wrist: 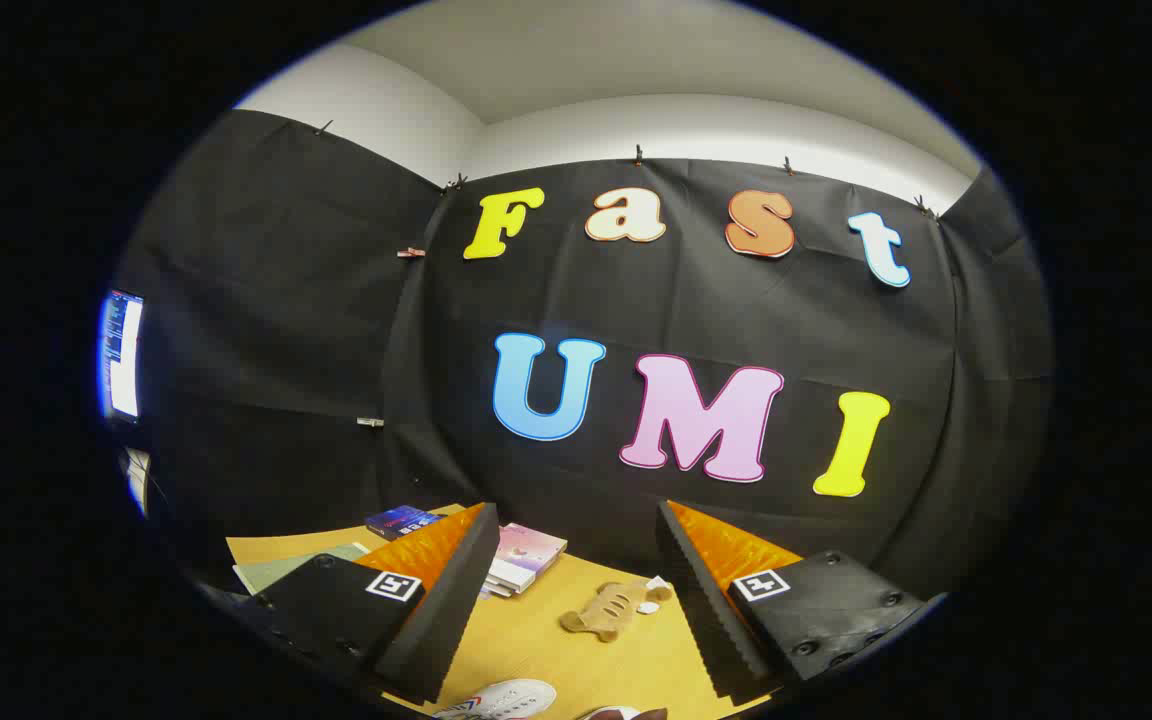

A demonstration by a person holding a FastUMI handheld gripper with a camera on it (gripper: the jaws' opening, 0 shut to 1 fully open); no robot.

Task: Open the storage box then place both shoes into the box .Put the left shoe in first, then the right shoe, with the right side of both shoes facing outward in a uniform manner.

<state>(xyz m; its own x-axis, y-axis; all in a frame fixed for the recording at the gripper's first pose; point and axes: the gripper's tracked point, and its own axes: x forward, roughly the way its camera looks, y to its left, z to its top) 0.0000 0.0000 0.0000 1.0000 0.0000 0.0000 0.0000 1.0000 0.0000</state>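
- The black cloth wall [696,320] of the booth was seen behind everything, hung by clips below a white wall and ceiling.
- A wooden counter [546,640] was seen under the tongs, reaching back to the foot of the cloth wall.
- The tongs [576,590] were held wide open above the counter, tilted upward toward the wall; nothing was gripped between the fingers, and a broad stretch of counter was visible in the gap.
- A lit screen [121,352] was seen well off to the left of the fingers, at the side of the booth; its content was left unread.
- A white shoe [501,699] was seen lying on the counter between the fingers, close below them, only partly visible.
- A second shoe [626,713] was just glimpsed beside the white one, to its right, too little of it shown for its side to be told.
- A stack of books [526,555] with a pink cover on top was seen just beyond the left finger.
- A green sheet [281,568] was seen flat on the counter, left of the left finger.
- A tan plush toy [611,610] was seen lying on the counter between the fingers, nearer the right one, ahead of the shoes.
- A dark blue book [401,520] was seen at the back of the counter, beyond the left finger.
- A small white object [648,606] was seen touching or just beside the toy; what it was could not be told.
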